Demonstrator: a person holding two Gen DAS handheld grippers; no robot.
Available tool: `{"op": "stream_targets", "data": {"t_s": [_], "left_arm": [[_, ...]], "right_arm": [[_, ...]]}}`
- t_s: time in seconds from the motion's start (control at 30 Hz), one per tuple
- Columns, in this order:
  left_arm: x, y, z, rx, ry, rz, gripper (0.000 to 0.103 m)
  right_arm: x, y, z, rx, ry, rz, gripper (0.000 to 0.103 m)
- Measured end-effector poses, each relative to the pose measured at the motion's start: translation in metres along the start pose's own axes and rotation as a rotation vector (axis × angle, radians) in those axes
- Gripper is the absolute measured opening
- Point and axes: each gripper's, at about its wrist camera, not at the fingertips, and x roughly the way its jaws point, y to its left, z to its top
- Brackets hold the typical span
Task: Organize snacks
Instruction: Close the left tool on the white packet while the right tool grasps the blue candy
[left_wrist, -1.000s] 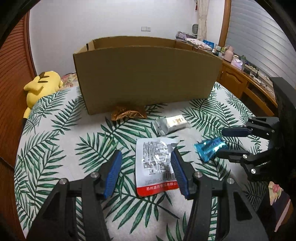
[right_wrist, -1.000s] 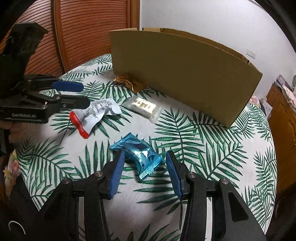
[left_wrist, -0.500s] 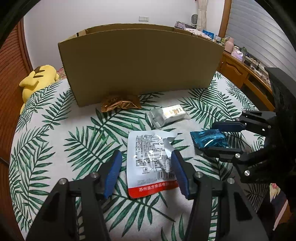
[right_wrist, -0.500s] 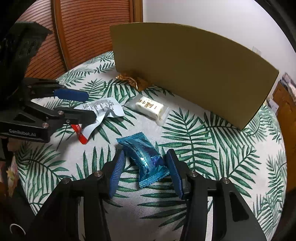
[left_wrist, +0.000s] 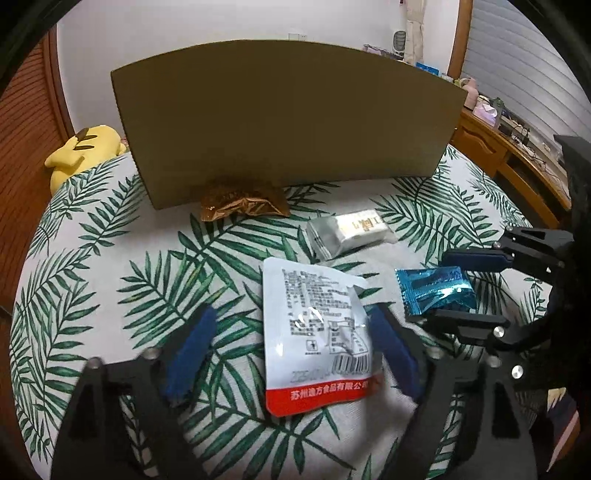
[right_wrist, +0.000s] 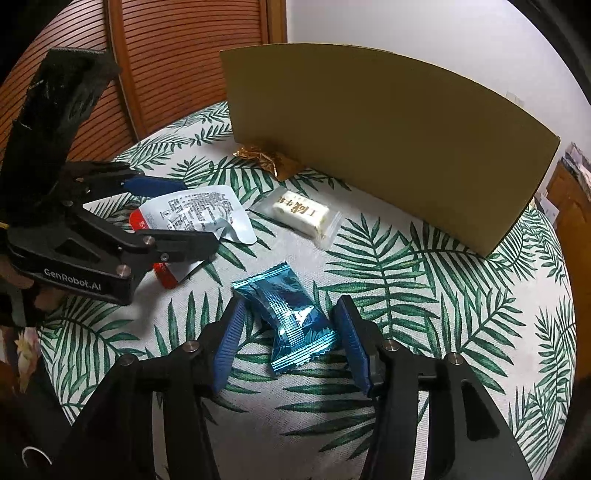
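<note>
A white snack pouch (left_wrist: 317, 332) with a red bottom strip lies flat on the leaf-print cloth. My left gripper (left_wrist: 291, 350) straddles it, its jaws wide and still opening, not pressing on it. The same left gripper (right_wrist: 173, 214) and pouch (right_wrist: 199, 210) appear in the right wrist view. A shiny blue packet (right_wrist: 291, 314) lies between the pads of my right gripper (right_wrist: 291, 341), whose jaws are opening slightly, with gaps on both sides. The left wrist view shows that packet (left_wrist: 436, 290) inside the right gripper (left_wrist: 461, 288). A tall cardboard box (left_wrist: 288, 122) stands behind.
A crumpled gold packet (left_wrist: 243, 203) lies against the box's front wall. A white candy in a clear wrapper (left_wrist: 351, 232) lies just in front of it. A yellow plush toy (left_wrist: 85, 147) sits at the back left, and a wooden desk (left_wrist: 517, 166) stands at the right.
The left gripper's jaws have spread much wider around the white pouch and sit closer to it. The right gripper's jaws have widened a little around the blue packet.
</note>
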Motion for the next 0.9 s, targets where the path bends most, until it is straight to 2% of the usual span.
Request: {"op": "stream_targets", "data": {"t_s": [0.07, 0.13, 0.27, 0.63, 0.73, 0.83, 0.9], "left_arm": [[0.004, -0.007, 0.0, 0.038, 0.021, 0.044, 0.098], [0.003, -0.012, -0.001, 0.055, 0.016, 0.087, 0.099], [0.004, -0.004, 0.0, 0.021, 0.022, 0.058, 0.099], [0.003, -0.005, 0.0, 0.033, 0.027, 0.052, 0.098], [0.001, -0.007, -0.003, 0.04, 0.016, 0.042, 0.089], [-0.006, -0.007, -0.006, 0.036, -0.005, 0.036, 0.066], [-0.008, -0.005, -0.008, 0.022, -0.007, 0.026, 0.065]], "right_arm": [[0.0, 0.001, 0.0, 0.0, 0.0, 0.0, 0.052], [-0.001, 0.001, 0.0, 0.001, 0.0, 0.001, 0.052], [-0.001, 0.001, 0.0, 0.0, 0.0, 0.0, 0.052], [-0.001, 0.001, -0.001, -0.002, -0.001, -0.004, 0.053], [0.001, 0.002, 0.0, -0.003, -0.001, -0.005, 0.053], [0.0, 0.001, 0.0, -0.004, -0.001, -0.007, 0.053], [0.001, 0.002, 0.0, -0.006, -0.002, -0.01, 0.053]]}}
